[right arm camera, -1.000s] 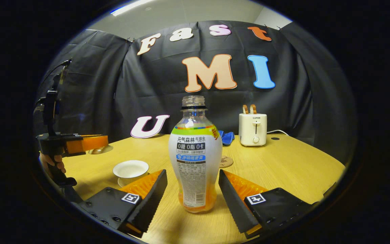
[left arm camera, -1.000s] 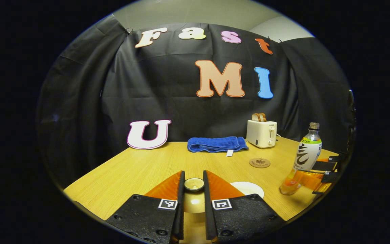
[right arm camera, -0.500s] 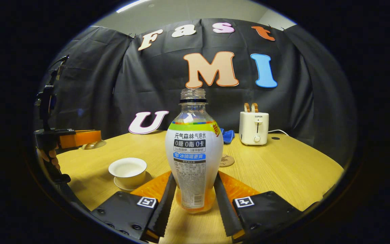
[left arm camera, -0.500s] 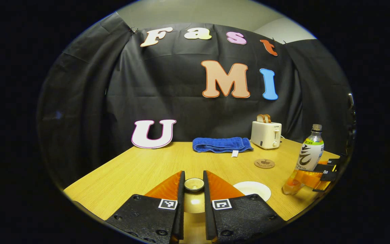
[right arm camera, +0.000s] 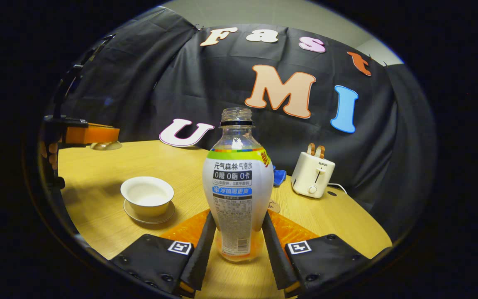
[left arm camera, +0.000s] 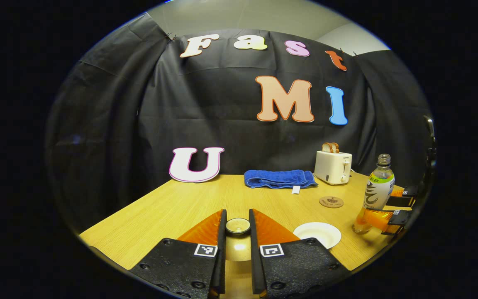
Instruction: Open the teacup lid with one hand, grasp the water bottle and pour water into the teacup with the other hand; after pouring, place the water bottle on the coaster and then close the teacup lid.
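In the left gripper view my left gripper (left arm camera: 237,216) is shut on the knob of the teacup lid (left arm camera: 237,226), held above the table. The open white teacup (left arm camera: 317,234) sits just to its right, with the round coaster (left arm camera: 331,202) beyond it. In the right gripper view my right gripper (right arm camera: 235,238) is shut on the lower body of the uncapped water bottle (right arm camera: 237,182), which holds a little orange liquid. The teacup (right arm camera: 147,194) stands on its saucer (right arm camera: 162,216) to the left. The coaster (right arm camera: 276,206) peeks out behind the bottle. The left gripper (right arm camera: 91,135) holds the lid (right arm camera: 105,145) at far left.
A folded blue towel (left arm camera: 279,178) and a white toaster (left arm camera: 333,167) with bread slices stand at the back of the wooden table (left arm camera: 172,207). The toaster (right arm camera: 313,174) with its cord lies right of the bottle. The table edge runs close in front of both grippers.
The right gripper went from open around the bottle to shut on it, and its view has since tilted. The left gripper kept hold of the lid and drifted slightly left.
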Demonstrator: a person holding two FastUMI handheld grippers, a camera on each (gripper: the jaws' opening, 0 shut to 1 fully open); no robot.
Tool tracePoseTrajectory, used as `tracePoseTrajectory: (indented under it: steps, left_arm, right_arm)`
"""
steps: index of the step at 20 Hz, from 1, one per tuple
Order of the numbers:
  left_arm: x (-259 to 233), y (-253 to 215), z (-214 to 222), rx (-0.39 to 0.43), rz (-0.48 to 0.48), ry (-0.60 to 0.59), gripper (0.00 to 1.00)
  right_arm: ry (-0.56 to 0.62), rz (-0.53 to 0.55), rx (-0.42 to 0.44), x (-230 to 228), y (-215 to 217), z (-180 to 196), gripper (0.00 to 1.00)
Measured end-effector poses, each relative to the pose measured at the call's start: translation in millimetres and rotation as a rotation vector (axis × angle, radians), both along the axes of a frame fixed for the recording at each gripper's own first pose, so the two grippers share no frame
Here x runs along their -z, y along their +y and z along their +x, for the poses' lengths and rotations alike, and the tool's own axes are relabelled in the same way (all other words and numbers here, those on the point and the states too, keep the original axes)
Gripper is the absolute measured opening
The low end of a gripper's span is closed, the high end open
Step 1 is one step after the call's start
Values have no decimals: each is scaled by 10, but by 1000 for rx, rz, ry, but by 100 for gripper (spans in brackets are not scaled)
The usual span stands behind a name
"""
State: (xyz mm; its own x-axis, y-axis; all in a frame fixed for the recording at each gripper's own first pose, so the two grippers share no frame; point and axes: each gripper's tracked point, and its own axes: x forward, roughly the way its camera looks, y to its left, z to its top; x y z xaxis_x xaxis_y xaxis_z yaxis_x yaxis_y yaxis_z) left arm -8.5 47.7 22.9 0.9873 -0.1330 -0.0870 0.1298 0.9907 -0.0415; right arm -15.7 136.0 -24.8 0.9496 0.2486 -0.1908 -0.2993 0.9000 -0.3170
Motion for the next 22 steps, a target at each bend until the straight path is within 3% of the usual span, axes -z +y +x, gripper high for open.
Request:
tracePoseTrajectory:
  steps: [13, 22]
  left_arm:
    - [-2, 213, -22, -48, -13, -13, 23]
    - [8, 229, -18, -52, -14, -12, 23]
  right_arm:
    - [-194, -577, -97, 90, 136, 76, 70]
    - [-264, -840, -137, 164, 166, 143, 68]
